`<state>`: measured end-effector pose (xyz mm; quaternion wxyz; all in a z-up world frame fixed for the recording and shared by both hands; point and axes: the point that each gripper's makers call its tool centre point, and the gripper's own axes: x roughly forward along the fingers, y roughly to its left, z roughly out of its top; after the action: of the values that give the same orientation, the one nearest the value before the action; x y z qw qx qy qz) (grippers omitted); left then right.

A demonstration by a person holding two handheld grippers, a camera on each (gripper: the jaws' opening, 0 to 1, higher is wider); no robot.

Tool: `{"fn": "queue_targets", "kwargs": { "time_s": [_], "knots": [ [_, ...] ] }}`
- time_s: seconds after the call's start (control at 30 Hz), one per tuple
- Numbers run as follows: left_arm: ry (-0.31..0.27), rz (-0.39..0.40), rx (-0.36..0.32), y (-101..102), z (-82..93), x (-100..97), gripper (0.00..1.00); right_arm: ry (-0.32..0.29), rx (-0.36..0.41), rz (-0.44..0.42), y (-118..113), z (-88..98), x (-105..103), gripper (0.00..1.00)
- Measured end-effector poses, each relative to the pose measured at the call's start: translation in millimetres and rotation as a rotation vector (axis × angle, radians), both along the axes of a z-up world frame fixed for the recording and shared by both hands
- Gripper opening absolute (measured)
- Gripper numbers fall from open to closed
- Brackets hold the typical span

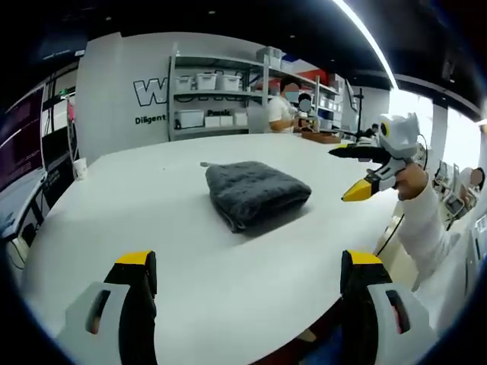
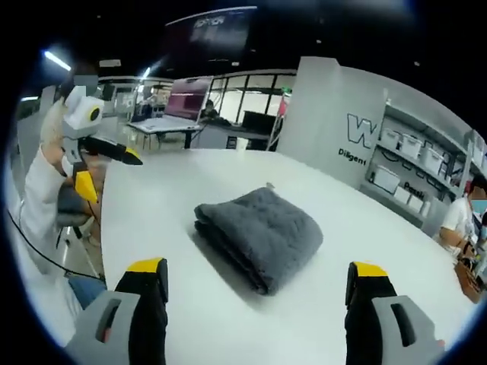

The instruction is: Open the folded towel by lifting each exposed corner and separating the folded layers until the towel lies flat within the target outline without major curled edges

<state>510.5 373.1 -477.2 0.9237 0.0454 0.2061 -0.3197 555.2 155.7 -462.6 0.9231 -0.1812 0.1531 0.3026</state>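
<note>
Still folded towel on white table

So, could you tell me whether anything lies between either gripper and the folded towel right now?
Nothing visible does. The folded grey towel lies alone on the white table, with bare tabletop between it and both the left gripper and the right gripper, whose jaws stand open.

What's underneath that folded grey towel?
The grey towel lies folded on the white table. Its own layers cover anything beneath; no target outline shows around it.
</note>
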Motion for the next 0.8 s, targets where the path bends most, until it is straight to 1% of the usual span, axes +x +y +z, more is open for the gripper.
{"fn": "queue_targets", "kwargs": {
  "time_s": [0.1,0.17,0.3,0.47,0.53,0.6,0.73,0.8],
  "knots": [
    [-0.003,0.01,-0.004,5,0.7,-0.9,1.0,0.029,-0.005,0.041,6,-4.0,10,0.99],
    [-0.005,0.02,-0.008,9,1.5,-0.3,1.0,0.028,-0.021,0.079,12,-4.5,16,0.99],
    [-0.007,0.031,-0.014,12,2.3,1.9,1.0,0.047,-0.048,0.134,26,-8.3,28,0.98],
    [-0.004,0.022,-0.017,11,1.7,2.0,1.0,0.028,-0.059,0.165,41,-6.4,46,0.94],
    [-0.005,0.024,-0.02,12,2.0,1.9,1.0,0.019,-0.058,0.18,51,-6.6,55,0.92],
    [-0.006,0.026,-0.021,13,2.6,1.8,1.0,0.017,-0.07,0.195,58,-9.0,58,0.9],
    [-0.011,0.035,-0.025,17,4.6,1.6,1.0,0.036,-0.106,0.23,79,-20.7,64,0.9],
    [-0.013,0.038,-0.026,18,5.1,1.5,1.0,0.038,-0.114,0.244,85,-24.2,65,0.89]
  ]
}}
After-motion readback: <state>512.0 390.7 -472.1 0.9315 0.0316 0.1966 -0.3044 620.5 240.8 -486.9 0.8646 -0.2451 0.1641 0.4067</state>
